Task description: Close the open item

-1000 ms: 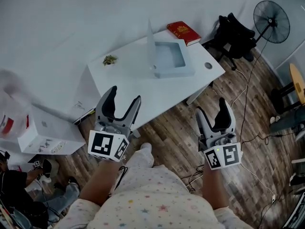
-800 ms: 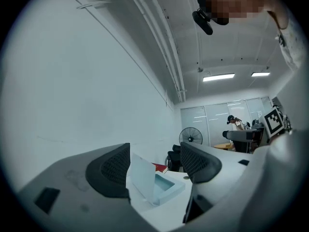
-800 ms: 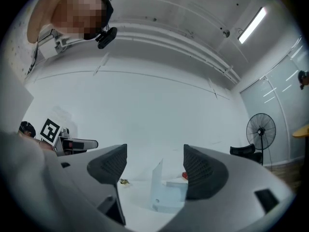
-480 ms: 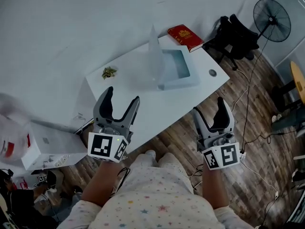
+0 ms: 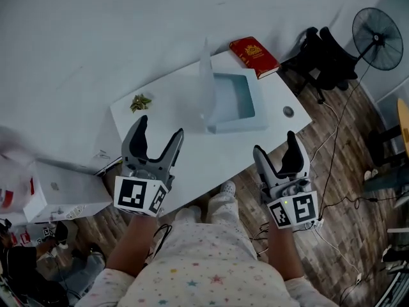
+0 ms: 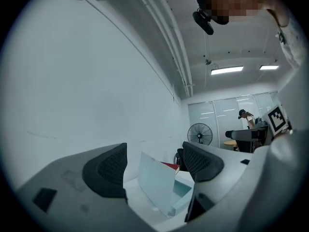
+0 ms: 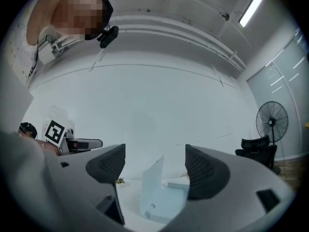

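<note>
Box [image 5: 233,101] — open, lid upright, on white surface [image 5: 185,130], red book [image 5: 254,48] beside far corner. Left gripper [image 5: 160,128] — jaws just opening, wide, empty. Right gripper [image 5: 275,144] spread, empty. Both apart from box.

box [image 5: 233,125] on table [image 5: 192,155] | book [image 5: 254,48] behind box | plant [image 5: 140,101] left of box

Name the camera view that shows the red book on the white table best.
The head view: the red book lies fully visible at the far corner of the white table. The left gripper view catches only a red sliver behind the pale box's raised lid; the right gripper view does not clearly show it.
</note>
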`<state>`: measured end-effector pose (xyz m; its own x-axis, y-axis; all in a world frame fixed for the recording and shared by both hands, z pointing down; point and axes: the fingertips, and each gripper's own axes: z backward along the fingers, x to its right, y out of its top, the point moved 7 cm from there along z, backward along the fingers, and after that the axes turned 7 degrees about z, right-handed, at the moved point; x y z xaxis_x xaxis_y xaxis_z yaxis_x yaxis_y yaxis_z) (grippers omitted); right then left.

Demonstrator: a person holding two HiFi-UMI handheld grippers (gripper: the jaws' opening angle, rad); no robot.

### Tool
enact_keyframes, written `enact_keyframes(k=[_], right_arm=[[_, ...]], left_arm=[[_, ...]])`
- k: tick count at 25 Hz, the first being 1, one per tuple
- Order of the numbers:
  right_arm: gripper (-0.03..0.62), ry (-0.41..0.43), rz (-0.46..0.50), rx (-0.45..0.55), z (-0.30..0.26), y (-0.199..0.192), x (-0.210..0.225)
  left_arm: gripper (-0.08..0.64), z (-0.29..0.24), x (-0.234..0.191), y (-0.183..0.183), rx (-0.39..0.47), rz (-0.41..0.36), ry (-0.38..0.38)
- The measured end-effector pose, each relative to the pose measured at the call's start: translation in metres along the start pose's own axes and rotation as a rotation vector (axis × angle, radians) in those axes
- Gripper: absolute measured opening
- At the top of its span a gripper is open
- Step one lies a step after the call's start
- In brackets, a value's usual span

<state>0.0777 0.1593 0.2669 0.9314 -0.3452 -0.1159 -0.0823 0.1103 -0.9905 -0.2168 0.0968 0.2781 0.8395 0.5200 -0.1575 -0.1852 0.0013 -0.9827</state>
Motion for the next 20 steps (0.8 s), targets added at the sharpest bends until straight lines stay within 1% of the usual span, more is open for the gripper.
enact_keyframes(k=[6,12,16,20], right_arm=[[0.371,0.095,-0.021,0.003,-0.046,-0.012,0.066],[0.364,0.208,-0.047,0.005,-0.085,-0.021,0.122],[0.362,0.271,-0.055,0.011,-0.104,-0.025,0.14],[0.36,0.316,-0.089,0.015,-0.121,-0.03,0.141]], left_arm=[[0.334,-0.061,0.002,-0.013,0.002,0.048,0.119],[0.333,-0.099,0.016,-0.018,0.013,0.028,0.228],[0.333,-0.106,0.023,-0.023,-0.001,0.013,0.284],[0.333,-0.11,0.021,-0.021,-0.001,0.001,0.325]])
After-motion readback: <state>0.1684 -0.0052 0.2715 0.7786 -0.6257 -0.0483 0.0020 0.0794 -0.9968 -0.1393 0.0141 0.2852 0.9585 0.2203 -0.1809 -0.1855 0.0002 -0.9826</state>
